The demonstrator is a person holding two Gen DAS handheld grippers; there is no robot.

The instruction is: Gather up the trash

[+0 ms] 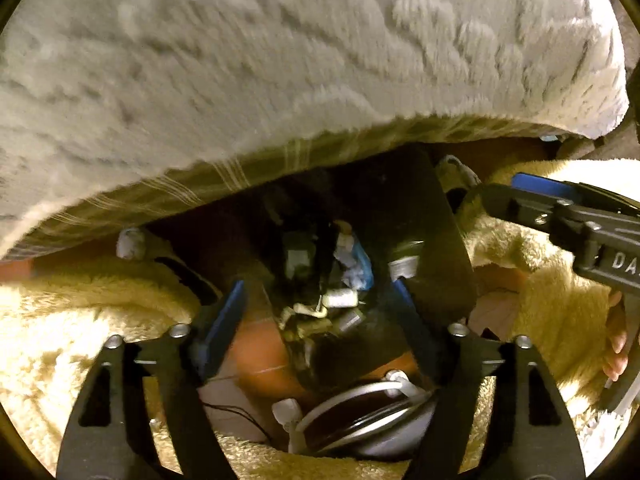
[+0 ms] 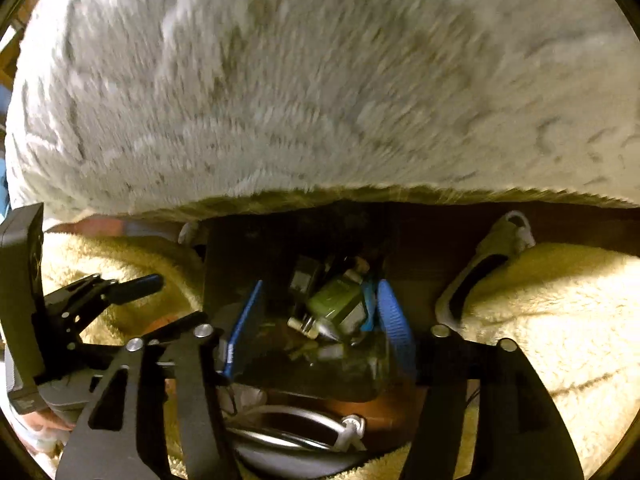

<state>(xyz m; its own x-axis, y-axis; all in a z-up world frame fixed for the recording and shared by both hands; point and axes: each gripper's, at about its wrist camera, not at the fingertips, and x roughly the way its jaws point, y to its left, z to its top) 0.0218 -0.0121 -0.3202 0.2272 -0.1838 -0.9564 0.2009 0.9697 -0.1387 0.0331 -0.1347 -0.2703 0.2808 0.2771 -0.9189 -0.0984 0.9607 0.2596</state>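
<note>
A: Where is the trash kept?

B: A dark, shiny trash bag (image 1: 420, 216) is seen open on the floor, between two fluffy yellow-white slippers (image 1: 80, 320). Small bits are already inside it: a green box (image 2: 340, 304), a crumpled blue and white wrapper (image 1: 354, 268) and a little white tube (image 1: 340, 299).

A: So some of the job is done?

B: Yes, it is judged so. Quite a few bits are already collected in the bag.

A: Is anything being held now?

B: No. The jaws of the left gripper (image 1: 320, 312) are kept wide apart over the bag mouth, and nothing is pinched by them. The jaws of the right gripper (image 2: 320, 320) are apart too, and nothing is clamped there. No pad is seen pressing on the bag.

A: What is left to do?

B: That cannot be told well. A big fluffy white blanket (image 2: 320, 80) fills the top of both views, so much of the room is hidden. A grey round thing with a white cable (image 1: 360, 420) is seen near the bag, but it cannot be told if it is trash.
</note>
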